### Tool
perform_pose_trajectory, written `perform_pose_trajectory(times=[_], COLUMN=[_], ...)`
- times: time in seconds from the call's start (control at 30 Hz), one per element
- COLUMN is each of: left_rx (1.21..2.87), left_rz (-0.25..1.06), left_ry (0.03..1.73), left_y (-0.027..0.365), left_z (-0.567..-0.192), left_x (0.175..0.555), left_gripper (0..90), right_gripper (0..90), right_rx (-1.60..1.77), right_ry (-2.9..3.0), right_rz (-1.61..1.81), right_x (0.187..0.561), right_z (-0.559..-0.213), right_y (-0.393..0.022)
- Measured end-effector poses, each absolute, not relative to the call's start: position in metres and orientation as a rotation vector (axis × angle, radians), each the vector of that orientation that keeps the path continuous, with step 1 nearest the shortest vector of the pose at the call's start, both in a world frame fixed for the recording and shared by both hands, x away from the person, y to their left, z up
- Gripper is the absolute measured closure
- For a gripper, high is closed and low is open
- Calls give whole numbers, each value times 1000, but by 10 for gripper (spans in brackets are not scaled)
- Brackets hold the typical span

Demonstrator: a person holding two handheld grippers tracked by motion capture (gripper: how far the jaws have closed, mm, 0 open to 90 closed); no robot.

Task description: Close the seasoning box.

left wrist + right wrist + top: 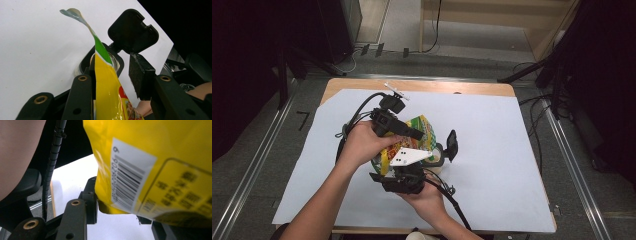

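Note:
A yellow and green snack bag (424, 131) is held tilted between both grippers over a small jar (438, 156) whose black flip lid (452, 142) stands open. My left gripper (412, 134) grips the bag's upper part from the left. In the left gripper view the bag (107, 95) runs up between the jaws of the left gripper (112, 72), and its torn corner hangs over the jar mouth (86, 58) below the lid (132, 31). My right gripper (402, 162) holds the bag's lower end from the near side. The barcode side of the bag (150, 157) sits between the jaws of the right gripper (122, 212).
A white sheet (512, 140) covers the wooden table (492, 89). Cables trail from both grippers across the sheet. Dark stands and floor cables surround the table at the left, right and back.

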State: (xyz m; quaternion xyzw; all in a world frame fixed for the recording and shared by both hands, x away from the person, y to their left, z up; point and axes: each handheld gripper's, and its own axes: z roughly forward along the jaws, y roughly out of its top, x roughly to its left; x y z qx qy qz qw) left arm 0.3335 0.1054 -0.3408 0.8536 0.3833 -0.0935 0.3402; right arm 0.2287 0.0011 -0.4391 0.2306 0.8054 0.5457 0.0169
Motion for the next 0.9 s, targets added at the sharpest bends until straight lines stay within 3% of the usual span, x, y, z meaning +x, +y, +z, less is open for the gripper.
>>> perform_pose_trajectory(times=[0.9], left_rx=[2226], left_rz=[-249], left_ry=[989], left_y=[105], left_z=[-340], left_x=[332], left_gripper=[650], right_gripper=[617], right_rx=[716], right_ry=[2503], right_rz=[1695], right_x=[228], right_z=[-438], right_y=[1])
